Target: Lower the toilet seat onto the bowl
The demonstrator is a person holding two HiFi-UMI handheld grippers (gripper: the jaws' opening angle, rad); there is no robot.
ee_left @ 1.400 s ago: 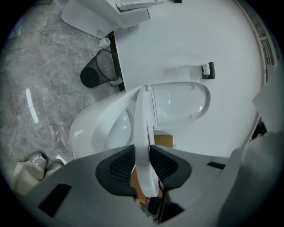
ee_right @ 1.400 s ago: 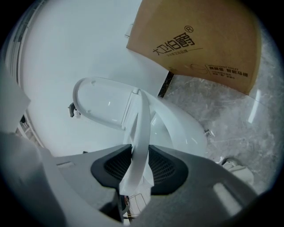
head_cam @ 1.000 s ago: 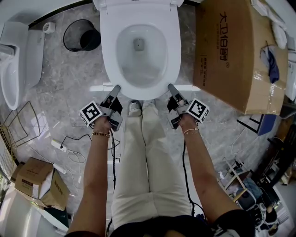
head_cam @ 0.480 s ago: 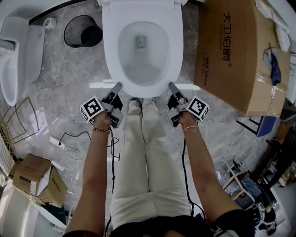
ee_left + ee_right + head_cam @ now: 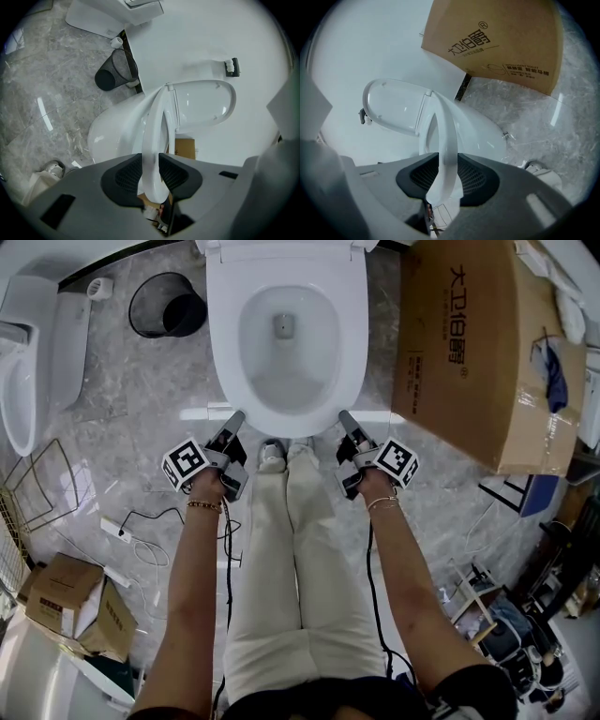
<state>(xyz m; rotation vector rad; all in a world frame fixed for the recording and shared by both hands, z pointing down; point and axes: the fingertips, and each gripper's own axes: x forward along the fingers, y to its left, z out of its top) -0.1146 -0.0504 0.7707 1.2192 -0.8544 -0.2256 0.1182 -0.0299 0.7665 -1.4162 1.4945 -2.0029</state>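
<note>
Toilet seat [image 5: 225, 343], long axis hinge-to-front, front raised off bowl [image 5: 108, 132], clamped by left tool [image 5: 236, 415] and right tool [image 5: 345, 415].

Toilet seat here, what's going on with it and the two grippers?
A person stands over it, a gripper in each hand. The left gripper and the right gripper each clamp the front edge of the toilet seat, one at either side. The seat sits low over the bowl, lid up behind; whether it has touched down isn't clear.

toilet seat [image 5: 223, 343] sunk a touch, left gripper [image 5: 236, 415] slightly lower
</note>
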